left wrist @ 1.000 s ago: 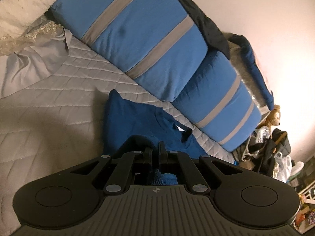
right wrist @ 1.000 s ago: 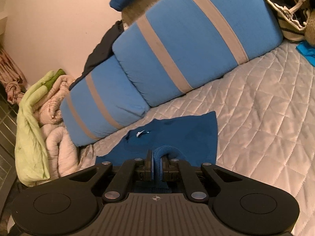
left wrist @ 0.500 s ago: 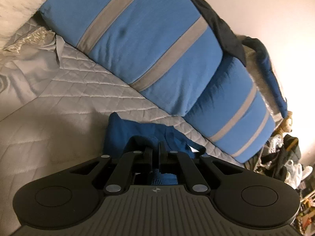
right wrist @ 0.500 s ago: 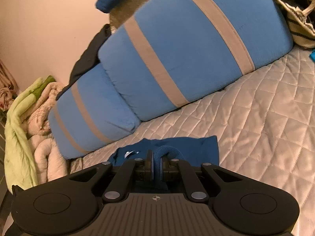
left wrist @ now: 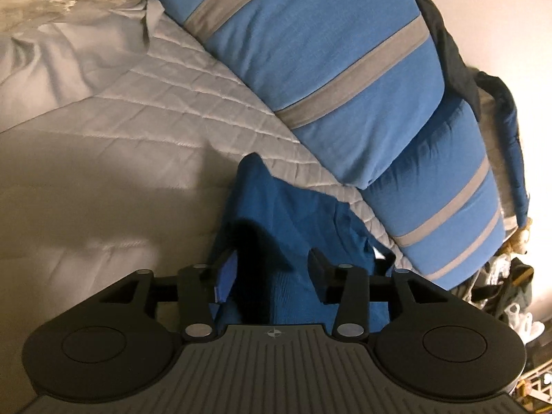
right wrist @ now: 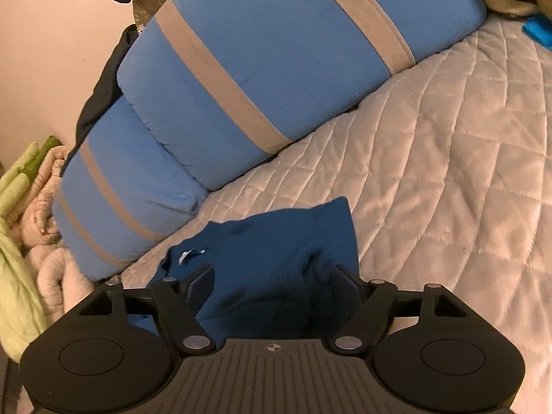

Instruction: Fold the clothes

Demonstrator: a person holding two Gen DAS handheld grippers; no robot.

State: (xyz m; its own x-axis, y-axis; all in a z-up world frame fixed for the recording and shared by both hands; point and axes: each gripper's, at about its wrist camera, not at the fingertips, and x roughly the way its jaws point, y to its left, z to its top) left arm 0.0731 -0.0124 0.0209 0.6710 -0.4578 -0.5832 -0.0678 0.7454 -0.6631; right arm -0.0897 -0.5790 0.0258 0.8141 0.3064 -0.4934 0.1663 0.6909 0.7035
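Note:
A dark blue garment point(left wrist: 296, 214) lies folded on the quilted grey bedcover point(left wrist: 120, 145), just in front of the striped pillows. My left gripper point(left wrist: 272, 269) is open right above it, with a fold of the cloth lying loose between the spread fingers. In the right wrist view the same garment point(right wrist: 276, 241) shows with its white neck label point(right wrist: 188, 254) at the left. My right gripper point(right wrist: 272, 281) is open too, its fingers spread over the garment's near edge.
Two blue pillows with grey stripes point(left wrist: 345, 62) point(right wrist: 262, 55) lean along the wall behind the garment. Crumpled grey sheets point(left wrist: 69, 34) lie at the far left. Rolled blankets point(right wrist: 31, 214) are piled at the bed's other end. Quilted bedcover point(right wrist: 448, 172) stretches to the right.
Both grippers were shut on folds of the blue garment; both have opened and let it go. The garment has been carried toward the pillows and now lies on the bed.

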